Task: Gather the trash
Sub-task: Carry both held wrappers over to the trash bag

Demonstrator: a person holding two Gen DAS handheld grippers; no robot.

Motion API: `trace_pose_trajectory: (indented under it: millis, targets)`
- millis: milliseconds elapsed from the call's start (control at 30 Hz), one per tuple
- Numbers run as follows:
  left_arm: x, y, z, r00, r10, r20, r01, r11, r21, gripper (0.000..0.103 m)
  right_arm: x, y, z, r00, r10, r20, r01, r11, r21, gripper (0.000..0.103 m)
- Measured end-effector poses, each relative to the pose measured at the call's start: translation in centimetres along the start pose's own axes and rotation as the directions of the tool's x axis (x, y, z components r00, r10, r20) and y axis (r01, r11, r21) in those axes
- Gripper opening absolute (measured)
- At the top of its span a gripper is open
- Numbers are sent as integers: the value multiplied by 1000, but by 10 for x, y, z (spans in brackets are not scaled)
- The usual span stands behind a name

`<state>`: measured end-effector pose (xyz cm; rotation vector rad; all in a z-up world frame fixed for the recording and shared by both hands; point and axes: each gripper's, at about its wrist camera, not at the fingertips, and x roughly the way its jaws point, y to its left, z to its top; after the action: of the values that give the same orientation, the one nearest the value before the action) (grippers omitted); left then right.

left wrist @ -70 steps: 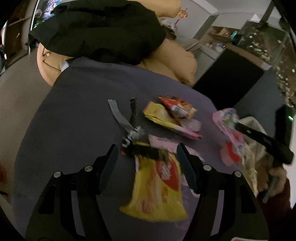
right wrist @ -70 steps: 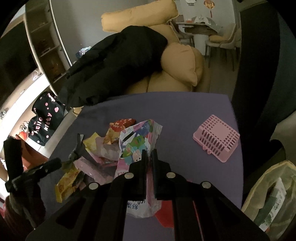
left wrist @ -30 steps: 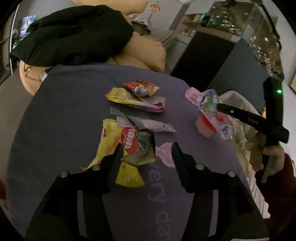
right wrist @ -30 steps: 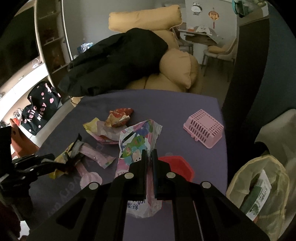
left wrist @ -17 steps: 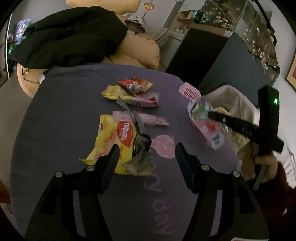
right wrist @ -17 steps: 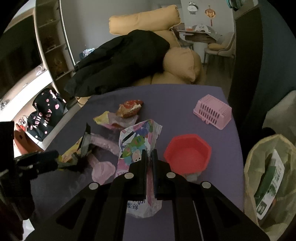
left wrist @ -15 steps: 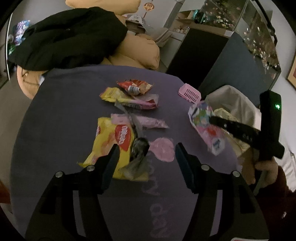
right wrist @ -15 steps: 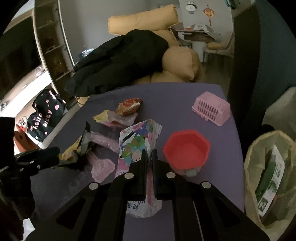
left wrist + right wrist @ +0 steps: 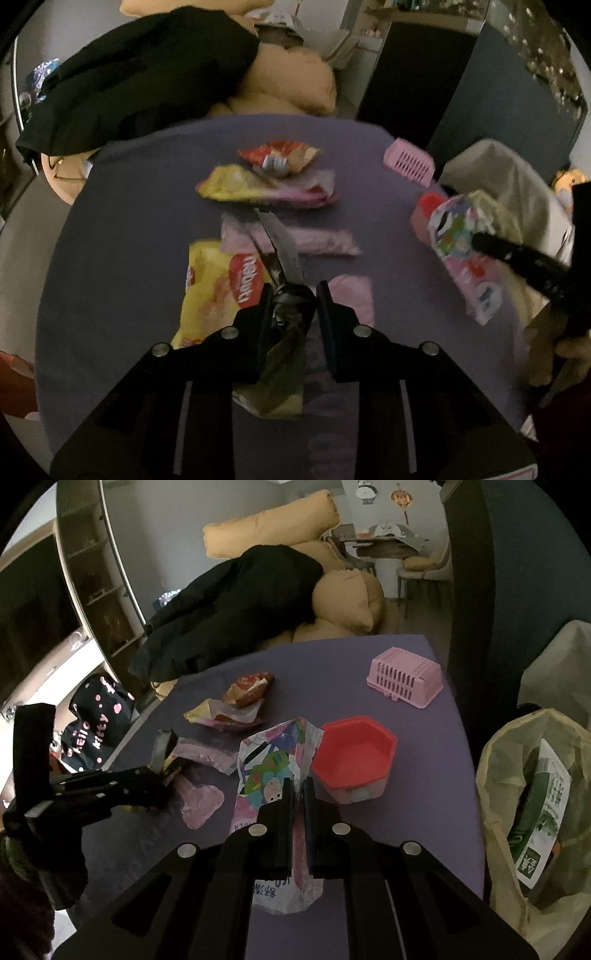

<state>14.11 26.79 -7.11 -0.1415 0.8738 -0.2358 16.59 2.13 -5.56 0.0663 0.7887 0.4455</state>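
My left gripper [image 9: 291, 295] is shut on a dark crumpled wrapper [image 9: 286, 332] held above the purple table [image 9: 110, 258]. Below it lie a yellow snack bag [image 9: 214, 280], pink wrappers [image 9: 317, 242] and a red and yellow wrapper pile [image 9: 273, 173]. My right gripper [image 9: 298, 786] is shut on a colourful cartoon wrapper [image 9: 273, 771], held above the table next to a red hexagonal tub [image 9: 354, 757]. A trash bag [image 9: 535, 812] with green packaging inside hangs open at the right edge.
A pink slotted basket [image 9: 404, 679] lies upside down at the table's far right corner. A tan sofa [image 9: 343, 594] with a black coat [image 9: 236, 605] stands behind the table. A black bag with pink spots [image 9: 96, 720] sits on the floor at left.
My left gripper has closed on the dark wrapper and holds it. My right gripper has carried the cartoon wrapper rightward, nearer the trash bag, uncovering the red tub.
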Motion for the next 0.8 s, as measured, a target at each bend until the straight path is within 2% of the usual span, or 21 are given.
trace_pose_trajectory:
  millis: [200, 367, 567, 800]
  targets:
    - [-32, -20, 19, 994, -32, 105, 33, 999, -7, 23, -18, -2, 9, 999, 9, 53, -8, 1000, -20, 7]
    - [-50, -50, 39, 983, -49, 179, 47, 999, 17, 23, -50, -13, 29, 992, -7, 127, 12, 999, -41, 7]
    - [-56, -93, 59, 970, -89, 227, 76, 995, 68, 23, -95, -31, 46, 972, -57, 226, 76, 994, -74, 7]
    - [-52, -156, 81, 955, -164, 247, 129, 980, 153, 23, -133, -69, 46, 949, -131, 288, 153, 987, -55, 7]
